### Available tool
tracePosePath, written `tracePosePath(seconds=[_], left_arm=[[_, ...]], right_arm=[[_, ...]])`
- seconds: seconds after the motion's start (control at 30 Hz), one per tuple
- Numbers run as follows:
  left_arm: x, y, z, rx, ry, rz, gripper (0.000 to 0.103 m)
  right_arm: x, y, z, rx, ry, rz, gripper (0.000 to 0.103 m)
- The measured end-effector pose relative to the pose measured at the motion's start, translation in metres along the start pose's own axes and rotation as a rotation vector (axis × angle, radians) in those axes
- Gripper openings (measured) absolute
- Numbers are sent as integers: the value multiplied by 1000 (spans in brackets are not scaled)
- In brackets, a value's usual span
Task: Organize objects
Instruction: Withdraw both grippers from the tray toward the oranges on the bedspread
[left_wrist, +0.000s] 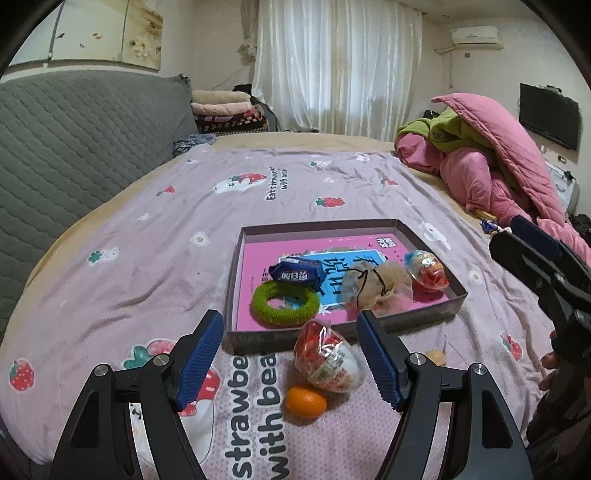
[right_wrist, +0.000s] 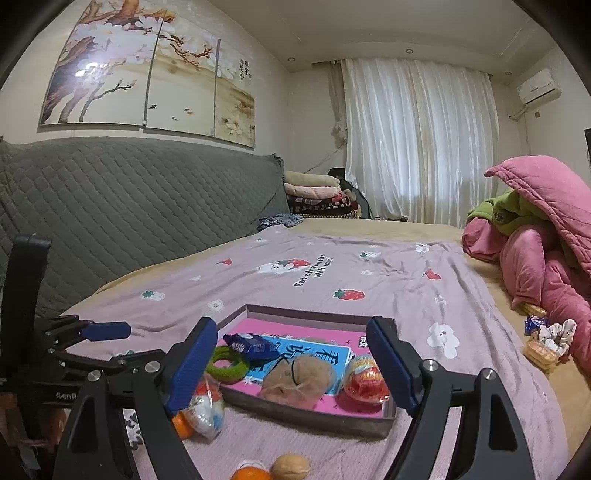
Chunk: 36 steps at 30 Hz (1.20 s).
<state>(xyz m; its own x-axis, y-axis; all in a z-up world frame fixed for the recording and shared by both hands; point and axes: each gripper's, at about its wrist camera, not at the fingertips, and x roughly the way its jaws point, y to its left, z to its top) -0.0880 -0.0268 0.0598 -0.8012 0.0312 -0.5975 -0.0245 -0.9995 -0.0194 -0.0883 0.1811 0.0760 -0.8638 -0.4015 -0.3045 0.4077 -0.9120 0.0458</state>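
Observation:
A shallow box lies on the bed. It holds a pink book, a green ring, a blue packet, a beige mesh pouf and a clear egg-shaped toy. Outside, in front of the box, lie another clear egg toy, an orange and a walnut. My left gripper is open around the egg toy without touching it. My right gripper is open and empty above the box's near edge.
A second orange lies beside the walnut. Pink and green quilts are piled at the right, with snack packs beside them. A grey padded headboard stands at the left. Folded blankets are stacked beyond the bed.

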Motion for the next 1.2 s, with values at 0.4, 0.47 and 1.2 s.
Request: tracePosePath(seconds=[0.4,0.47,1.2], left_arm=[[1,2,-19,16,26,-6,77],[2,0,-22,26,30,-7,77],[13,-3,-57,68,122,-21,77]], right_arm=[[-5,11,-15,-27,25,16,83],[-7,13,-19,-18,30,11,83],[-11,38,-57,-59,161,25,83]])
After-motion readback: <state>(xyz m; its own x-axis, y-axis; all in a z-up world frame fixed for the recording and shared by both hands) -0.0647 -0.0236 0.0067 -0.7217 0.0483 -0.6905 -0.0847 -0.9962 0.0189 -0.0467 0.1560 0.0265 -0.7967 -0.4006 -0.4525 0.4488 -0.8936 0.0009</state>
